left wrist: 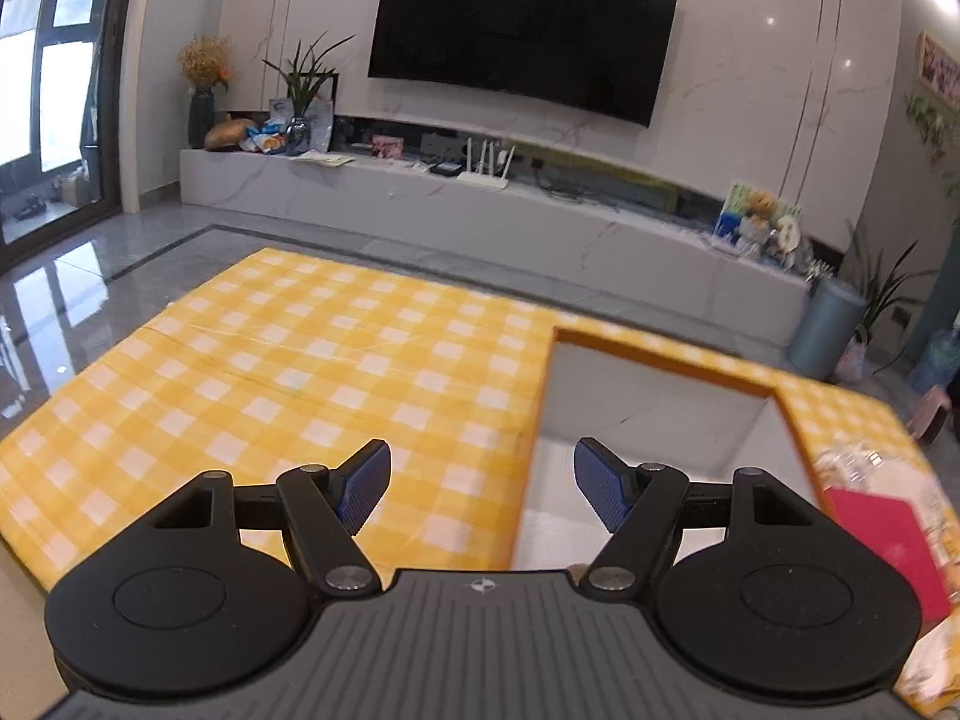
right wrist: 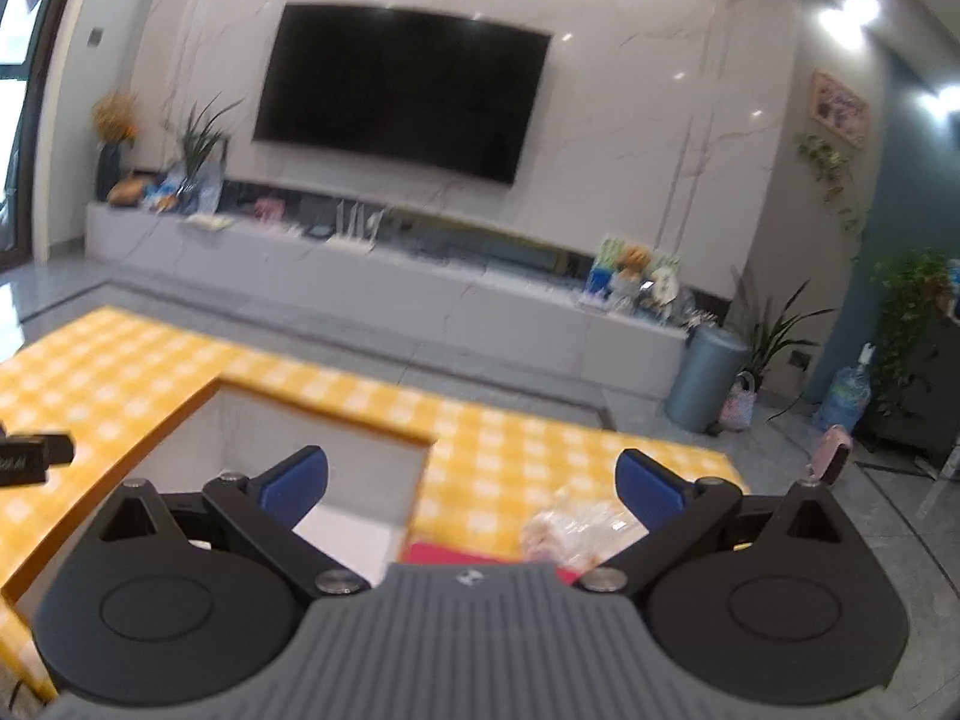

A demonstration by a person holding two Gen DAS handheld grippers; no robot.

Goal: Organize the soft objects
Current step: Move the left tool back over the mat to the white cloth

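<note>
Right wrist: gripper (right wrist: 471, 483) apparently empty, agape.

Ceiling spotlights (right wrist: 852, 9) are glaring at upper right; daylight is entering upper left; the right wrist view is blurring; edges are bowing.

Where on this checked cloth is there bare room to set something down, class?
The yellow checked cloth lies bare from its far edge to the open box's left wall. It is crowded right of the box, where a red item and a clear crinkly packet lie close together.
</note>
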